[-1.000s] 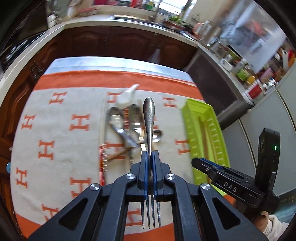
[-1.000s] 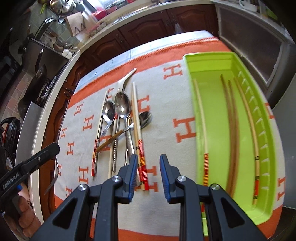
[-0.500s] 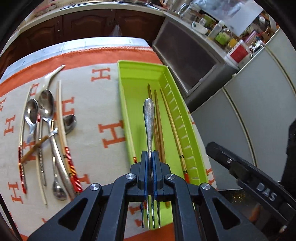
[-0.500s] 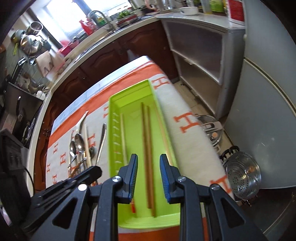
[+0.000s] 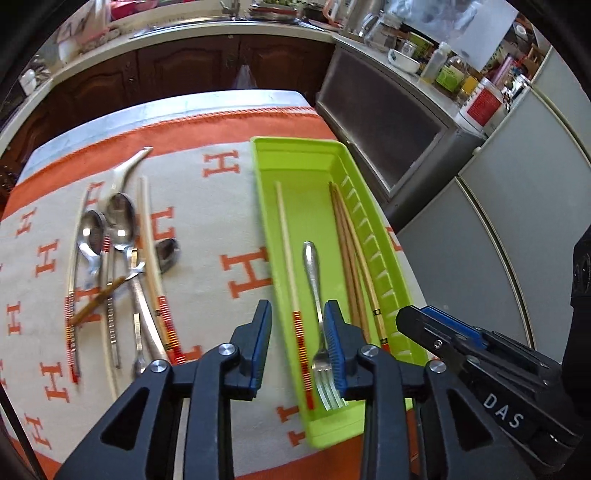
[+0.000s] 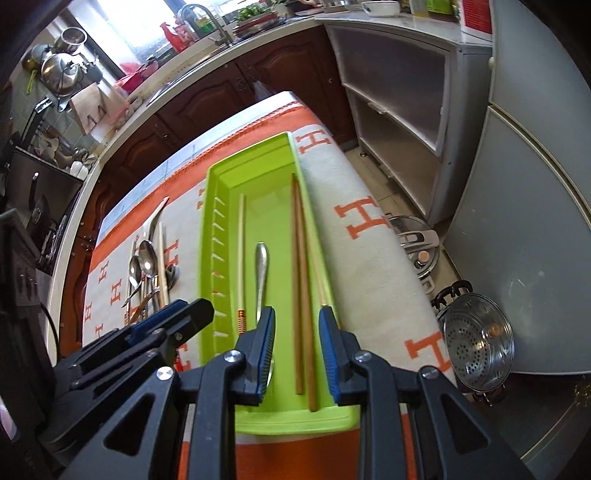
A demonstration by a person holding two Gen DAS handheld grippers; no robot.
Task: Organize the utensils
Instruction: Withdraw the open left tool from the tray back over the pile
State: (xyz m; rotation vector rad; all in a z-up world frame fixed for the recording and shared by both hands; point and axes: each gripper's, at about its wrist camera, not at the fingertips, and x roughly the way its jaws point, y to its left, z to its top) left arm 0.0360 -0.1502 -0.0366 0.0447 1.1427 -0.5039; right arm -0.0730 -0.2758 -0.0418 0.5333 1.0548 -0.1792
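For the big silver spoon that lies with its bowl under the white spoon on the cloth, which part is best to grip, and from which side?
Grip the big silver spoon low on its handle, coming from straight above with the left claw, jaws across the handle. The bowl is wide, rounded and touched by the white spoon; the chopstick lies very close alongside, so room is probably tight.

**Bright daylight, heavy fisheye bend**

Daylight pours from the blown-out far window behind the sink, leaving both views bright. Glare sits on the polished steel spoons and the perforated steel steamer basket. Edges curve strongly and fall into black corners. The long brown wooden chopsticks smear slightly with motion blur.
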